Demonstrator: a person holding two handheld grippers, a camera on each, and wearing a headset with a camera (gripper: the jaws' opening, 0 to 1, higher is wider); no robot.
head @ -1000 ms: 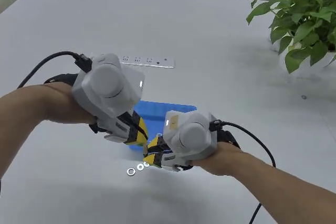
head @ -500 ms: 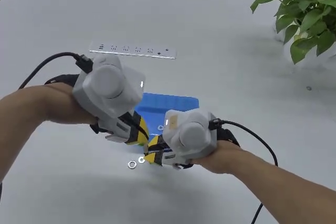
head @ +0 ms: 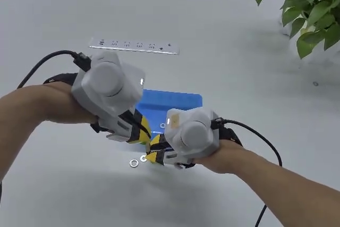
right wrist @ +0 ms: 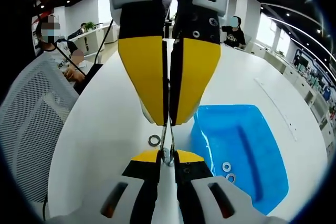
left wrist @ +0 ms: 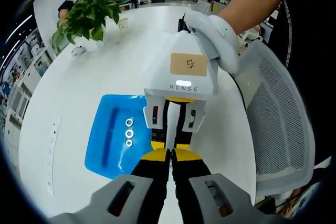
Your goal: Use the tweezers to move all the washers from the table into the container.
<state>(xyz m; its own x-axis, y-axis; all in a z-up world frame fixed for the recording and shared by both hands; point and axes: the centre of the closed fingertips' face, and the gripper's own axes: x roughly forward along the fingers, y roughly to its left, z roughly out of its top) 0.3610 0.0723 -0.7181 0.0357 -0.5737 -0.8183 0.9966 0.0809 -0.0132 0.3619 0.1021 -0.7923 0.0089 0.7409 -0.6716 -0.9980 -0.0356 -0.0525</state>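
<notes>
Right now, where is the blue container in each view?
Head view: blue container at centre, below the power strip.
Left gripper view: left of centre, low.
Right gripper view: lower right.
Shared landmark: the washers lying inside it.

Small silver metal washers point(head: 134, 163) beside the right gripper point(head: 151, 156): two show now, three a second ago; third covered or lifted, cannot tell.
</notes>
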